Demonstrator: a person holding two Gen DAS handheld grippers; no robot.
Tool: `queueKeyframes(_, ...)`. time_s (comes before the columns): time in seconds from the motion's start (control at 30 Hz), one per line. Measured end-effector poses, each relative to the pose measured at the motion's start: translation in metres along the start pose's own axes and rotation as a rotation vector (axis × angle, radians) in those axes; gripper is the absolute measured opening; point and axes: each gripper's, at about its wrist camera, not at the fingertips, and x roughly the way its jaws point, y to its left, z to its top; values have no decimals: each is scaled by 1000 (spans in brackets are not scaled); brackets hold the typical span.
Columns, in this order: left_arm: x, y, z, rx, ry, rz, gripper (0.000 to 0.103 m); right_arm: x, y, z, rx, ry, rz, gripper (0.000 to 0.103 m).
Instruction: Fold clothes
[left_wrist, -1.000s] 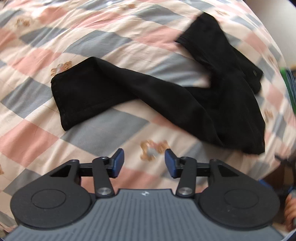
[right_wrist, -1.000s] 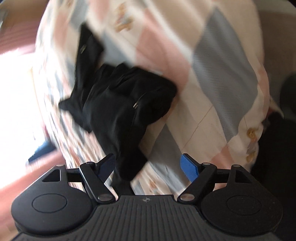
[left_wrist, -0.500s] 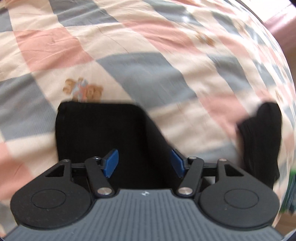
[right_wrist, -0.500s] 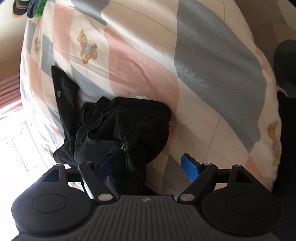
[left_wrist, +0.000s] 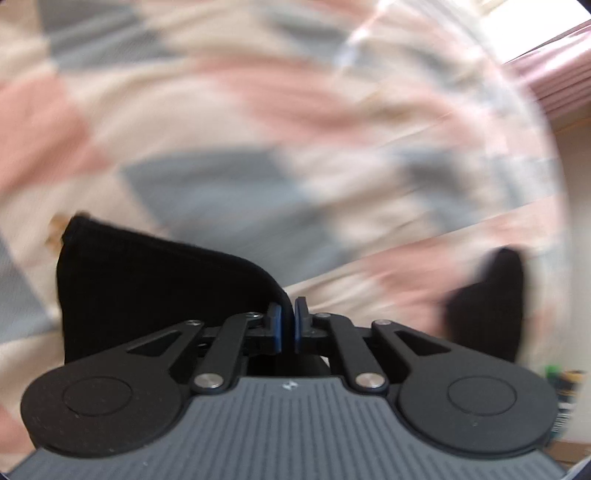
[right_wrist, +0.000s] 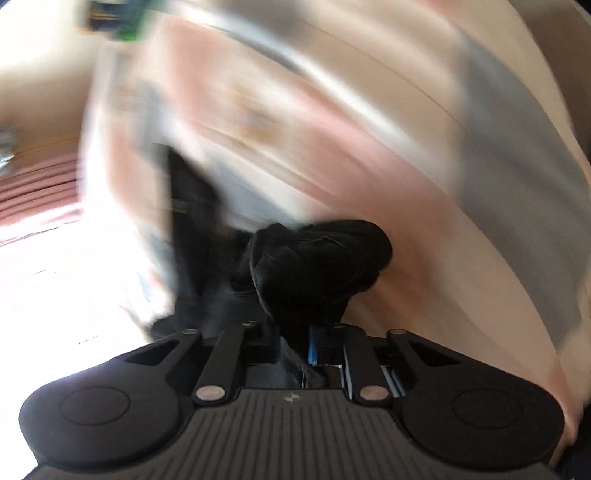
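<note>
Since half a second ago both pairs of jaws, then spread wide, have come together on the black cloth, and both views have gone soft with motion blur.

Left wrist view: the left gripper (left_wrist: 288, 325) has its blue pads nearly meeting, with only a thin slit between them, and an edge of the black trousers (left_wrist: 159, 288) is pinched in that slit. The held leg of the garment spreads from the pads toward 9 and 10 o'clock, its hem end standing up at about 9 o'clock as a flat dark panel. A second dark mass of the same garment lies well apart at about 3 o'clock, blurred. Behind everything, from 9 round through 12 to 2 o'clock, runs the checked bedspread (left_wrist: 207, 184) in pink, grey and cream. A pink curtain (left_wrist: 561, 88) shows at 2 o'clock.

Right wrist view: the right gripper (right_wrist: 295, 341) is drawn in tight on a bunched wad of the black trousers (right_wrist: 314, 266), which fills the gap between the pads and bulges up toward 12 o'clock; only a strip of the right blue pad is visible. More dark cloth trails toward 10 o'clock. The bedspread (right_wrist: 369, 147) sweeps from 11 to 4 o'clock, heavily smeared.
</note>
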Motion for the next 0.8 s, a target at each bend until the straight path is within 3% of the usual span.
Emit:
queueKeyframes(0.13, -97, -17, -8, 81, -197, -201, 3, -34, 75, 6, -265, -62, 117, 8)
queueKeyframes(0.2, -137, -7, -27, 125, -269, -233, 7, -55, 103, 4, -401, -93, 168, 7)
queueKeyframes(0.23, -150, 0, -40, 151, -283, -218, 8, -64, 113, 3, -467, -106, 172, 6)
queueKeyframes(0.3, -153, 23, -70, 188, -243, -99, 20, -75, 118, 5, -555, -119, 112, 4)
queueKeyframes(0.43, -118, 91, -136, 107, -28, 231, 19, -60, 88, 14, -584, -93, -174, 8)
queueKeyframes(0.47, -111, 103, -149, 70, 21, 283, 19, -50, 72, 18, -552, -68, -237, 9)
queueKeyframes(0.5, -104, 111, -160, 38, 60, 317, 19, -41, 55, 21, -519, -43, -299, 15)
queueKeyframes(0.53, -99, 112, -166, 14, 81, 318, 20, -34, 40, 23, -483, -27, -355, 19)
queueKeyframes(0.6, -91, 103, -166, 14, 92, 300, 32, -27, 17, 24, -445, -38, -413, 26)
queueKeyframes(0.73, -70, 57, -140, 73, 56, 244, 44, -24, 11, 26, -419, -68, -402, 48)
queueKeyframes(0.8, -57, 35, -121, 76, 36, 209, 51, -26, 11, 31, -405, -71, -389, 50)
